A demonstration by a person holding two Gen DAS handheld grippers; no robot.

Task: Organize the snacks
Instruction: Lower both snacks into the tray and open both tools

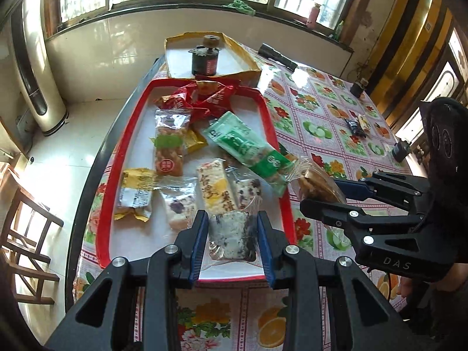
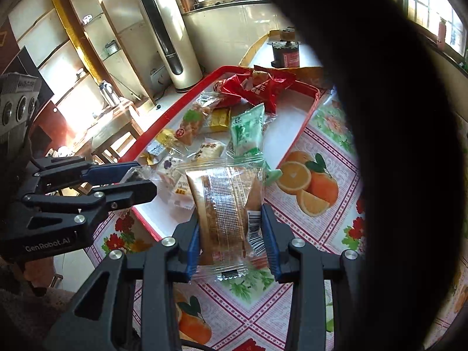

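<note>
Left wrist view: a table under a fruit-and-flower tablecloth (image 1: 321, 111) stands below barred windows, a tall white air conditioner (image 1: 38, 67) at upper left. A red-rimmed tray (image 1: 117, 158) fills the centre, strewn with snacks. The left gripper (image 1: 232, 228) is clamped on a clear-wrapped white-and-dark bar (image 1: 231, 239), its long axis running up the frame. At right, the right gripper (image 1: 318, 201) clutches a brown cake packet (image 1: 316, 187).

Right wrist view: shelves sit upper left and a dark blur covers the right side. The brown cake packet (image 2: 228, 213) stands lengthwise up the frame at lower centre, above the cloth just beside the tray's rim.
</note>
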